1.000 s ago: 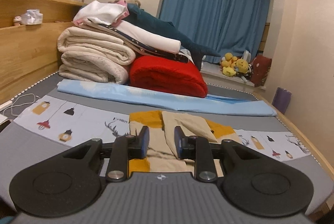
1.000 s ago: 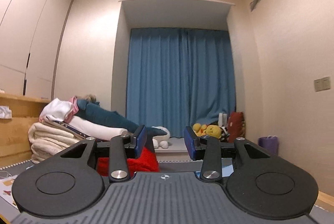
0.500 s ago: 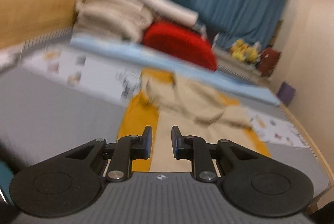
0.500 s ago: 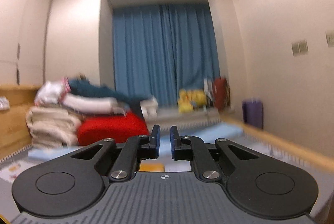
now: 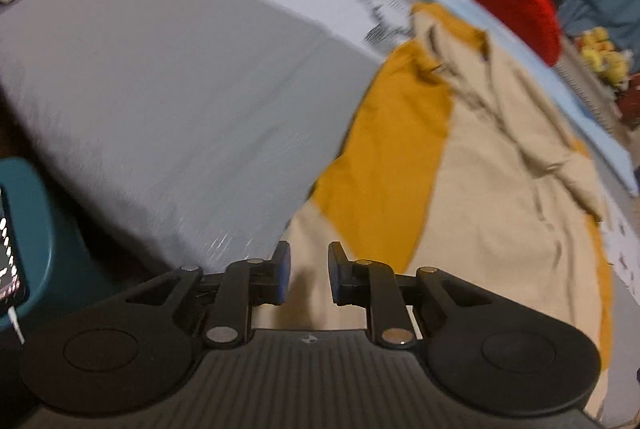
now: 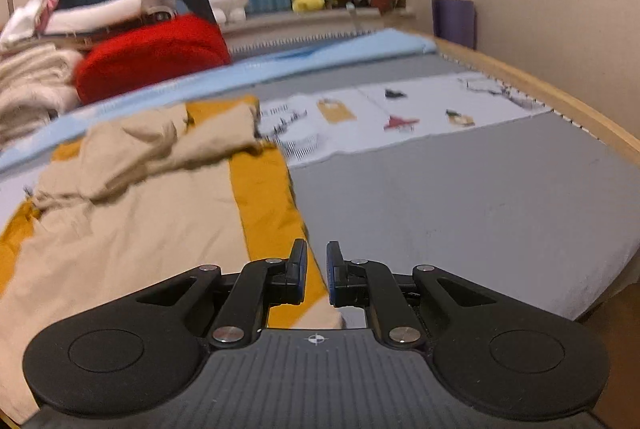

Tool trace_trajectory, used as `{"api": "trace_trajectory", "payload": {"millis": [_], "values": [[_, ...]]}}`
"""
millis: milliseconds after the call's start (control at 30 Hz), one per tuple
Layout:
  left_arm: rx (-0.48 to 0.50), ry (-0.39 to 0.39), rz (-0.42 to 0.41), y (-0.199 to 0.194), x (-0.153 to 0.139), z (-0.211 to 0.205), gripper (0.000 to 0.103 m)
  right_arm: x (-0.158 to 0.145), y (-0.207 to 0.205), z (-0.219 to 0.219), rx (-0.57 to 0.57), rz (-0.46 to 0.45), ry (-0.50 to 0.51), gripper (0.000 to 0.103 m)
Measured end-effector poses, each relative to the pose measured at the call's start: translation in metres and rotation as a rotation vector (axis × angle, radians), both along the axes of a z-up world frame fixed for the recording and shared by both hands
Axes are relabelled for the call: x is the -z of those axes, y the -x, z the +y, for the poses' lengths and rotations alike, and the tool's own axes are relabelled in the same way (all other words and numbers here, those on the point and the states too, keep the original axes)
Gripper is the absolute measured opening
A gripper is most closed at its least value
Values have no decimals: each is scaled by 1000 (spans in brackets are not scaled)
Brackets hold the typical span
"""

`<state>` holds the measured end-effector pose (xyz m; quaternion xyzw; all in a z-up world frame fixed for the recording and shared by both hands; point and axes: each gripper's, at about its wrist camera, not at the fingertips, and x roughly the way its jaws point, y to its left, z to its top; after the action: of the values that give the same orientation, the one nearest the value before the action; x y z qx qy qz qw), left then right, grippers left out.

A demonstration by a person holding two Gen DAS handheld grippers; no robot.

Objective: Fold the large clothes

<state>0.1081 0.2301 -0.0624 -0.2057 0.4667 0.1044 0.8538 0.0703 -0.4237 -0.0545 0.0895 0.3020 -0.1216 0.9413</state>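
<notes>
1. The garment (image 6: 168, 213), beige with mustard side panels, lies spread on the bed (image 6: 460, 197). Its near hem is toward both grippers, and its far end is bunched into loose folds.
2. The left gripper (image 5: 309, 271) hovers over the near left corner of the garment. Its jaws are a moderate gap apart and hold nothing.
3. The right gripper (image 6: 316, 275) sits at the near right edge, by the mustard strip. Its jaws are only narrowly parted and also empty.
4. The cloth looks soft, light and limp. It will likely drape and sag when lifted, not hold a shape.
5. It is probably not slippery on the bed cover, so dragging may wrinkle it.
6. The best hold looks like the two near hem corners, pinched through both layers.
7. The crumpled far end may need smoothing before any fold lies flat.
</notes>
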Motion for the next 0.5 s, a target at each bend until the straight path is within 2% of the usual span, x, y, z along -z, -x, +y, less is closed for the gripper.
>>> {"api": "trace_trajectory", "payload": {"millis": [133, 300, 400, 500], "values": [[10, -21, 42, -6, 9, 1, 29, 19, -4, -3, -20, 99, -14, 11], [2, -39, 86, -9, 20, 0, 36, 42, -10, -10, -4, 214, -93, 30], [12, -49, 98, -11, 24, -1, 39, 52, -12, -16, 25, 264, -133, 35], [37, -78, 99, -12, 26, -6, 40, 60, -15, -21, 43, 289, -184, 35]]}}
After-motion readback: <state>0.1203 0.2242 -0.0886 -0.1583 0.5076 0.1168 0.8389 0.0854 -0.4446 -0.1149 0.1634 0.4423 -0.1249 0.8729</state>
